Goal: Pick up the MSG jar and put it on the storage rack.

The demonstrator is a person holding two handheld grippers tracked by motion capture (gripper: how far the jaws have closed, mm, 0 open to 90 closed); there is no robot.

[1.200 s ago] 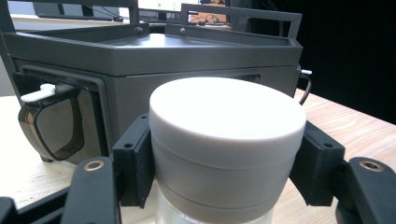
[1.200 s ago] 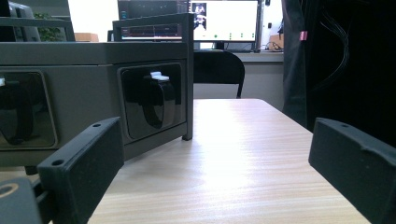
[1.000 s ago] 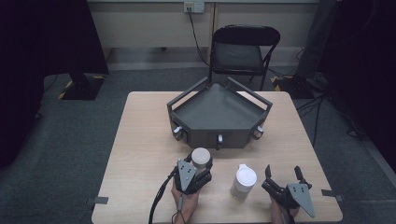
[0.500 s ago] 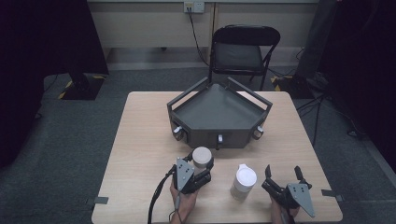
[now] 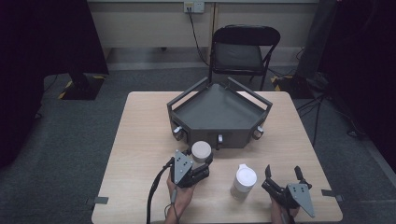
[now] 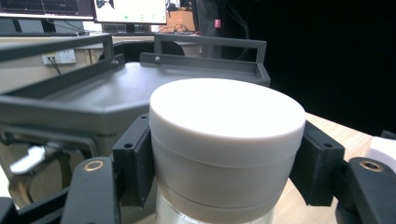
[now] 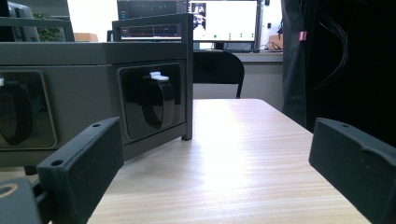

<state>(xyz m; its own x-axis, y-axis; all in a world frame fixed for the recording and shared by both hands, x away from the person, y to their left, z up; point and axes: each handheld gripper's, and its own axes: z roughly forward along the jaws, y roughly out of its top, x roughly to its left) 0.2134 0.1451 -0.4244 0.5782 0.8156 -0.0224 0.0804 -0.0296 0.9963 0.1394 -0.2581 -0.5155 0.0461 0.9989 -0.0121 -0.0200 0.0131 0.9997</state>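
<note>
The left hand-held gripper is clamping a white-lidded jar near the grey tray, while the right hand-held gripper is sitting apart, empty, on the surface.

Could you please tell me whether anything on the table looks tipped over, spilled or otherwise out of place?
Nothing stands out. The lidded jar stands upright in the left tongs, the white capped bottle stands upright on the wooden table beside the open right tongs, and the grey tray sits level, with no spill visible.
</note>
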